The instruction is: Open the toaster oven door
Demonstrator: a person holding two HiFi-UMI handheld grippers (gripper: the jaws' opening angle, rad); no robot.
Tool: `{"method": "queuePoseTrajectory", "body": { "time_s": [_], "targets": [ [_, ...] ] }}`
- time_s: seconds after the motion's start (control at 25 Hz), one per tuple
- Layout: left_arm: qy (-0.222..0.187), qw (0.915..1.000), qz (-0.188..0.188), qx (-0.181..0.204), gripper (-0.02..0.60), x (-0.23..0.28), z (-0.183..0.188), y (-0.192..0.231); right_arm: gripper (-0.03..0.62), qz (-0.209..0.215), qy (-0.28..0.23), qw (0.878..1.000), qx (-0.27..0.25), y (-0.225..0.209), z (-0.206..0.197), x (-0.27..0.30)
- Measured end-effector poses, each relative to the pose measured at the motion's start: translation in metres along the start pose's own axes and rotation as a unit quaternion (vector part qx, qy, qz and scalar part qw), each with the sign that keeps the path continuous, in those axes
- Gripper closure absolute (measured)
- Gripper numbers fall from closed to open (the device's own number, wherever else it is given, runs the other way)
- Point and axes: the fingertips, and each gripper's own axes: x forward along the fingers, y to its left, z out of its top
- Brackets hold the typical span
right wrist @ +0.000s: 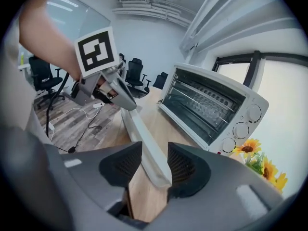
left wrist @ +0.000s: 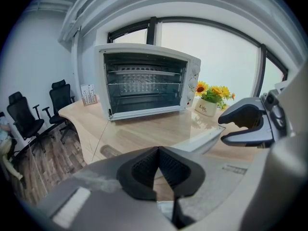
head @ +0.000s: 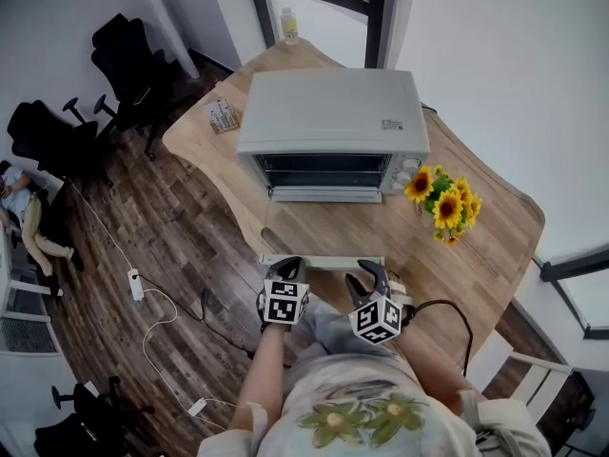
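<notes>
Toaster oven door [head: 324,228], glass, swung fully open

Tabletop [head: 495,217]: light wood with a curved edge, standing by the window.
Middle of tabletop: the white toaster oven [head: 328,122] stood directly on the wood, its front turned to the person.
Right of the oven: a pot of sunflowers [head: 442,203] stood just beside its front corner.
Far end: a small bottle [head: 289,25] stood near the window.
Left rear edge: a small card stand [head: 222,115] was near the oven.
Floor [head: 181,246]: dark wooden boards; a white power strip [head: 136,284] with its cable lay on it, and black office chairs [head: 128,60] stood at the far left.
</notes>
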Motion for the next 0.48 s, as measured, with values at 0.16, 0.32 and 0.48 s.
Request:
{"method": "queuePoseTrajectory", "body": {
  "time_s": [0.16, 0.32, 0.48],
  "targets": [
    [-0.014, 0.9999, 0.003, -0.002, 0.577, -0.007, 0.009, 0.002, 0.44, -0.004, -0.015, 0.999, 0.029, -0.011, 0.012, -0.004],
    [-0.03, 0.9995, 0.004, 0.001, 0.577, -0.015, 0.021, 0.001, 0.468, -0.008, -0.033, 0.998, 0.055, -0.02, 0.023, -0.01],
    [-0.048, 0.9988, 0.007, 0.011, 0.577, -0.023, 0.034, -0.003, 0.535, -0.016, -0.058, 0.995, 0.084, -0.03, 0.035, -0.019]
  ]
}}
